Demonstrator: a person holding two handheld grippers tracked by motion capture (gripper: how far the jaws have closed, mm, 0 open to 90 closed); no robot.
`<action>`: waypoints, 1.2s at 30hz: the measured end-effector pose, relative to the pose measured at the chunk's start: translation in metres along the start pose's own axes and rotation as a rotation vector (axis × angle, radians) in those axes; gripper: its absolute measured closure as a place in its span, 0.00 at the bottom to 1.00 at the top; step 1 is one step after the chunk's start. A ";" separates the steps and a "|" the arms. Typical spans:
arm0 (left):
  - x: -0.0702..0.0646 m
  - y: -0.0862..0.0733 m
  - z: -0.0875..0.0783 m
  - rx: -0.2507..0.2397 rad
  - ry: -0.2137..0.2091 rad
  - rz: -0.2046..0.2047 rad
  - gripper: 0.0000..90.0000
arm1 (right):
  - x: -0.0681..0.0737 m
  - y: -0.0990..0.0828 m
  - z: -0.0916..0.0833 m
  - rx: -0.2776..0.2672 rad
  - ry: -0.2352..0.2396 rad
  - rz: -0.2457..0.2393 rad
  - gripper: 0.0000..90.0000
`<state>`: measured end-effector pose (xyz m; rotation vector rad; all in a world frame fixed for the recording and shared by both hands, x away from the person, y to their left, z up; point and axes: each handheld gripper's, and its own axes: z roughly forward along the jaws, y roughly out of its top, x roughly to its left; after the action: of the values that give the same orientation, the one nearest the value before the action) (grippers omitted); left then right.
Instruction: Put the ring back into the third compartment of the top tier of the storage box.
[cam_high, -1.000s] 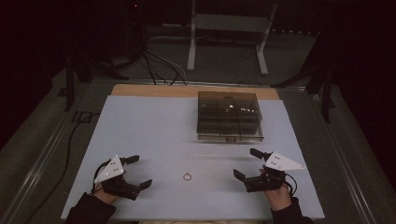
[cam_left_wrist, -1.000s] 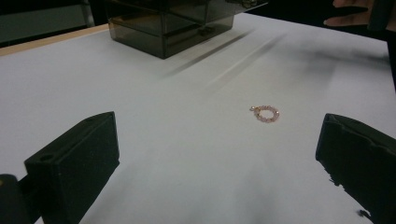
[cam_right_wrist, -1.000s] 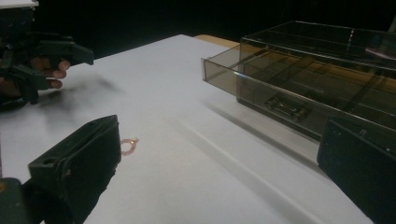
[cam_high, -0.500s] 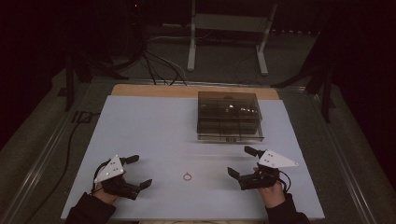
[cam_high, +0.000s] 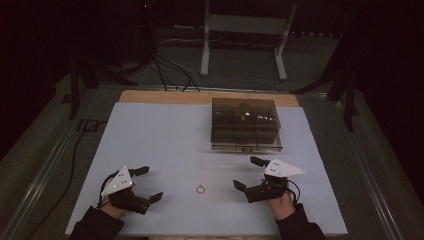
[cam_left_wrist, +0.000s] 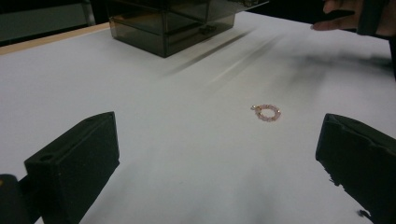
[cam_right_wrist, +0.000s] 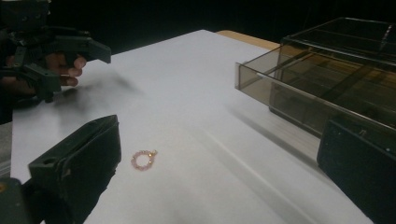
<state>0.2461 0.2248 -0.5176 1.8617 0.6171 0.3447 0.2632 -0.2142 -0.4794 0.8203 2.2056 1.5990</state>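
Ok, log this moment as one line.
left gripper: open, idle | right gripper: open, beside bracelet | bracelet: on table, untouched | box: closed

each gripper, the left gripper (cam_high: 142, 184) and the right gripper (cam_high: 251, 174), is black with blocky jaws, a pale grey three-cornered plate on top, thin black cable; dark sleeves cover both forearms.

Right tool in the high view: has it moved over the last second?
Yes. The right tool has slid leftward, away from the table's right edge, toward the pink bead ring. It now sits under the smoked box's front right corner, open.
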 end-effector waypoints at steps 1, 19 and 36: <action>0.000 0.000 0.000 0.001 0.001 0.001 0.01 | 0.000 0.000 0.002 0.001 0.007 0.004 0.00; -0.001 0.000 0.000 0.007 -0.004 0.006 0.01 | 0.012 -0.001 0.034 0.057 0.115 0.008 0.00; 0.000 0.000 0.000 0.003 -0.003 0.006 0.01 | 0.028 -0.001 0.063 0.160 0.162 0.004 0.00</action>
<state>0.2457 0.2246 -0.5176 1.8665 0.6103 0.3448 0.2749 -0.1496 -0.4989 0.7615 2.4727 1.5564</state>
